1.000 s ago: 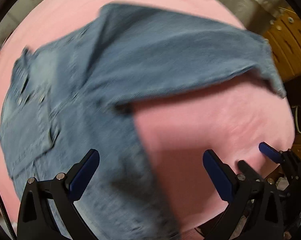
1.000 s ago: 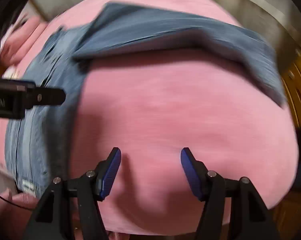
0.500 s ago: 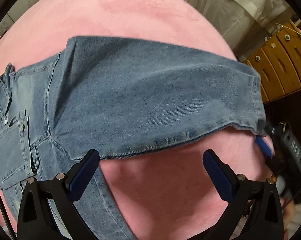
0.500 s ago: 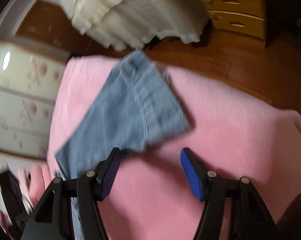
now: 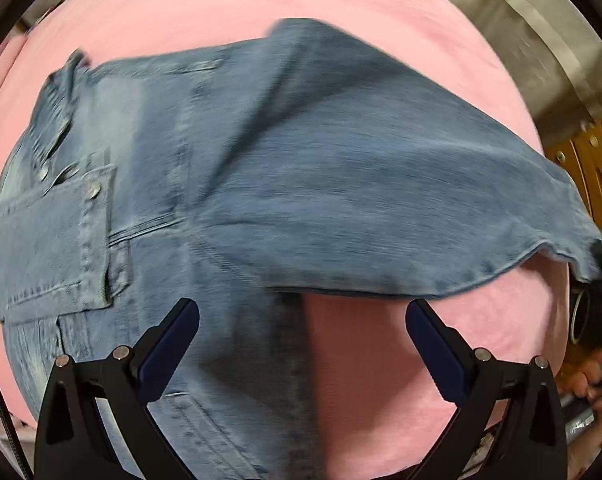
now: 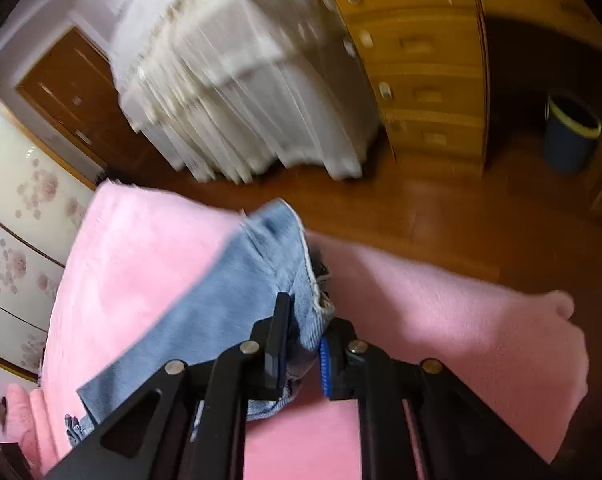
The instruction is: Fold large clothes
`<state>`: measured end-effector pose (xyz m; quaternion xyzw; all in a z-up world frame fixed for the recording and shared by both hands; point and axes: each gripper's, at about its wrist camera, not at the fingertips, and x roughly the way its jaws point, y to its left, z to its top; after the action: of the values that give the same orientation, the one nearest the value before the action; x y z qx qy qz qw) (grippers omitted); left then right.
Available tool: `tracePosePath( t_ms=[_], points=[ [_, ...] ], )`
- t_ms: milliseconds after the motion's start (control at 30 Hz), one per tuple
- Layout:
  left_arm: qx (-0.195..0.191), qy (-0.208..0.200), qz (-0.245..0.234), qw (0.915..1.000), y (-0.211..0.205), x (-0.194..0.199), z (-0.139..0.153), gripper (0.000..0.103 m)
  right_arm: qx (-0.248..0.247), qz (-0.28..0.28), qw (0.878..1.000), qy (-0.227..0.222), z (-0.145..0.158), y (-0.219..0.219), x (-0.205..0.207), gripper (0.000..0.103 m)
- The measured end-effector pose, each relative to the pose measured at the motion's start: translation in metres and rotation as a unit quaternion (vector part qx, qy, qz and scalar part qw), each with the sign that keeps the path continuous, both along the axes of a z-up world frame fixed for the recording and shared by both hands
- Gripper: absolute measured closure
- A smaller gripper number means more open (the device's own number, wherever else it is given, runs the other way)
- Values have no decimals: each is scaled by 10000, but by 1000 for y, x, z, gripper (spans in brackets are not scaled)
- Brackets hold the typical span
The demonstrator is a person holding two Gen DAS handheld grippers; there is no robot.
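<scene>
Blue denim jeans lie on a pink blanket, waist and back pocket at the left, one leg stretched to the right. My left gripper is open and empty, hovering over the jeans near the crotch. My right gripper is shut on the hem of the jeans leg and holds it lifted above the pink blanket. The right gripper also shows at the far right edge of the left wrist view, at the leg's end.
Beyond the bed are a wooden floor, a wooden chest of drawers, a white frilled cloth and a dark bin. A floral panel stands at the left.
My right gripper has closed on the hem of the jeans leg and lifted it. The left gripper has moved closer over the jeans and stays open.
</scene>
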<state>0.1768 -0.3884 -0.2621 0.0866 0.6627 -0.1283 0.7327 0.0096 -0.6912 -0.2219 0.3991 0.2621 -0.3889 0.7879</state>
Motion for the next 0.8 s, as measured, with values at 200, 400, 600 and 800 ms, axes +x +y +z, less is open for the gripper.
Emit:
tracePosePath(
  t_ms=[200, 400, 600, 800],
  points=[
    [-155, -305, 520, 9981, 71, 17, 17, 1, -775, 501, 9955, -220, 57, 51, 38, 92],
    [-311, -335, 874, 9951, 158, 27, 19, 1, -1832, 1486, 9702, -549, 108, 137, 93, 93],
    [-404, -306, 1084, 9928, 251, 39, 15, 1, -1863, 2355, 9523, -543, 113, 247, 146, 93],
    [-523, -126, 1167, 9917, 334, 50, 2, 1, -1077, 3172, 9420, -189, 42, 353, 185, 93]
  ],
)
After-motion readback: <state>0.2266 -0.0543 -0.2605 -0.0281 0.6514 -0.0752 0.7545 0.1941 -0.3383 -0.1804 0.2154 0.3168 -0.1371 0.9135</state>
